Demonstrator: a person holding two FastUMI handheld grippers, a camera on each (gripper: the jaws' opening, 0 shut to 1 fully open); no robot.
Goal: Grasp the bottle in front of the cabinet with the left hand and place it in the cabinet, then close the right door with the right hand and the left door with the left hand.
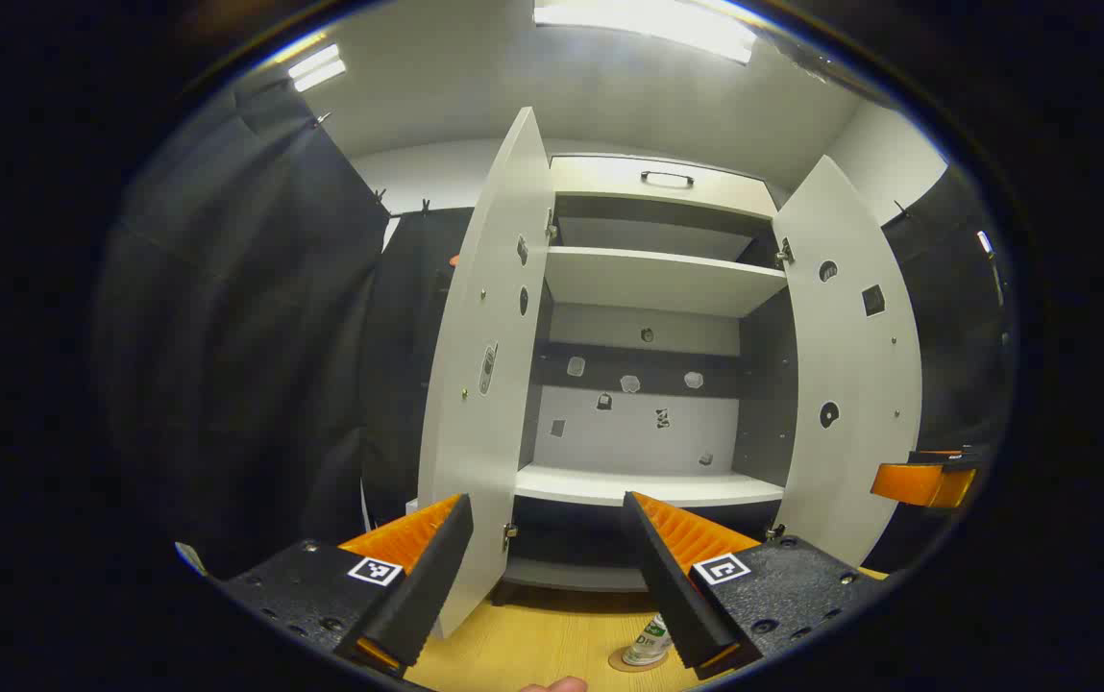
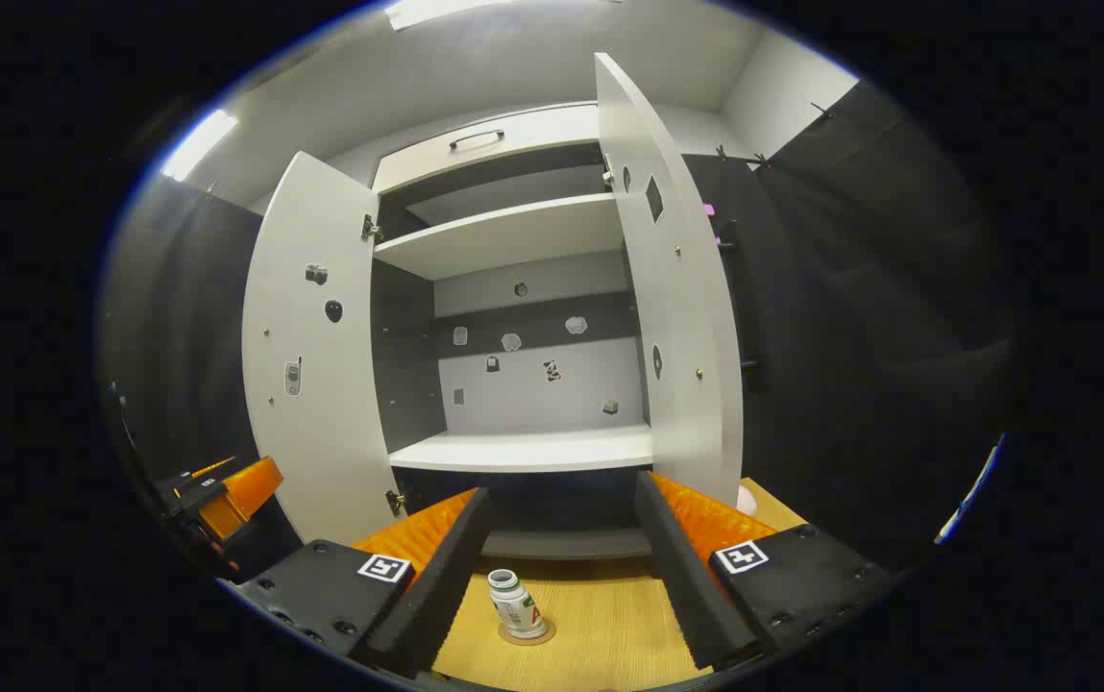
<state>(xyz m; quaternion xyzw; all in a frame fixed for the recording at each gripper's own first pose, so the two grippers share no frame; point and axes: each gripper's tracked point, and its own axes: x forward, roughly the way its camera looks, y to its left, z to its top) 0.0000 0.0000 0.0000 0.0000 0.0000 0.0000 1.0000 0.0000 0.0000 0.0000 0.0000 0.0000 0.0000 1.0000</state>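
— Both fingers of the left gripper (image 1: 544,577) sit nearest in the left gripper view, spread wide apart with nothing between them. What lies past them?

— At five o'clock, a small white plastic bottle with a green-printed label (image 1: 649,642) stands upright on a round tan coaster (image 1: 630,661), on the light wooden floorboard (image 1: 532,644) in front of the tall white cabinet (image 1: 652,279). The bottle is just beside the right-hand finger, partly hidden by it.

— And the right gripper (image 2: 561,567)?

— Its fingers are likewise parted and empty. In the right gripper view the bottle (image 2: 516,604) stands at six o'clock between them, nearer the left-hand finger, touching neither.

— The doors?

— The left white door (image 1: 484,384) and the right white door (image 1: 849,375) both stand swung open. The lower white shelf (image 1: 643,487) is bare, the upper shelf (image 1: 657,279) is at twelve o'clock. The right gripper shows at three o'clock beyond the right door.
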